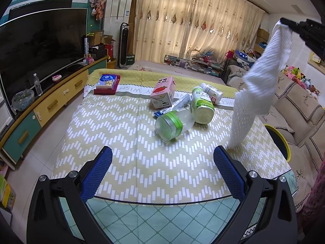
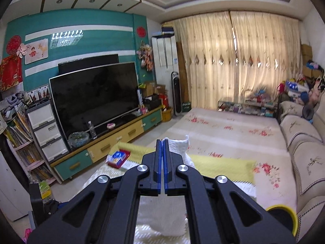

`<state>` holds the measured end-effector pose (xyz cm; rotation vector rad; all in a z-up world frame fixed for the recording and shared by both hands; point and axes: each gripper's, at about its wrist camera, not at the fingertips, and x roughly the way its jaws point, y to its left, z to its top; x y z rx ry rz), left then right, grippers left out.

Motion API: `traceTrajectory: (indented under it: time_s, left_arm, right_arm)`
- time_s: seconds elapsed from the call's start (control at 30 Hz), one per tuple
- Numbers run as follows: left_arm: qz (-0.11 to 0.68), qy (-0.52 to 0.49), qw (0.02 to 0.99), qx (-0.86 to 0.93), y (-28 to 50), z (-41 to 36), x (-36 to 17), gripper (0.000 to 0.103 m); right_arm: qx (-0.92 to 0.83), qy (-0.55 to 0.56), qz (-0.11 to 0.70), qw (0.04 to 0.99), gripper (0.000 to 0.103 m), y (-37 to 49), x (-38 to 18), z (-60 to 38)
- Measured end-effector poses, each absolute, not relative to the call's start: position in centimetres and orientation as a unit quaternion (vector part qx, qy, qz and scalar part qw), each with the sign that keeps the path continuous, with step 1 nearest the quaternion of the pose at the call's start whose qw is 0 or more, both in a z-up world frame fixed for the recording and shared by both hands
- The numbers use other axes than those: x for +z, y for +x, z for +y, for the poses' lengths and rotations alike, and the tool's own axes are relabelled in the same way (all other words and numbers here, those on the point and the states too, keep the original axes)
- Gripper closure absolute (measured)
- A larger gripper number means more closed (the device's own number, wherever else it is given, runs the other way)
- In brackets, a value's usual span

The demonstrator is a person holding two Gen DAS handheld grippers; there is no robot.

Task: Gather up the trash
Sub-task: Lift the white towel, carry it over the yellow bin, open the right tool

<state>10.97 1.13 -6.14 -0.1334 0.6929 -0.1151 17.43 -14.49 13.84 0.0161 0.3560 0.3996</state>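
My right gripper is shut on a white foam net sleeve and holds it high over the table's right side; in the left wrist view the sleeve hangs from that gripper with its lower end near the cloth. My left gripper is open and empty above the near part of the table. Ahead of it lie a clear jar with a green band, a green and white bottle, a small white bottle, a pink milk carton and a wrapper.
A red tray with a blue and white box sits at the table's far left. A yellow-rimmed bin stands at the right of the table, before the sofa. A TV stand runs along the left.
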Motion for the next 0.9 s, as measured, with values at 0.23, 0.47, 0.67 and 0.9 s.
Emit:
traceTrajectory:
  time_s: [0.23,0.47,0.67,0.9]
  left_arm:
    - [0.343,-0.063,0.935,-0.063,11.1,0.7,-6.2,0.005]
    - [0.345,-0.060,0.934,-0.069,11.2,0.0,-6.4,0.005]
    - [0.348,-0.056,0.933,-0.074,11.3,-0.5,-6.5,0.005]
    - [0.349,-0.051,0.932,-0.080,11.5,-1.4,-6.3,0.005]
  right_arm:
    - [0.180,-0.007,0.145,0.973,0.101,16.5,17.2,-15.4]
    - [0.158,-0.014,0.124,0.980,0.101,15.7,19.3,-17.0]
    - [0.136,-0.004,0.124,0.983,0.101,15.3,19.1,-19.4]
    - [0.095,-0.008,0.142,0.985,0.101,14.7,17.8,-23.0]
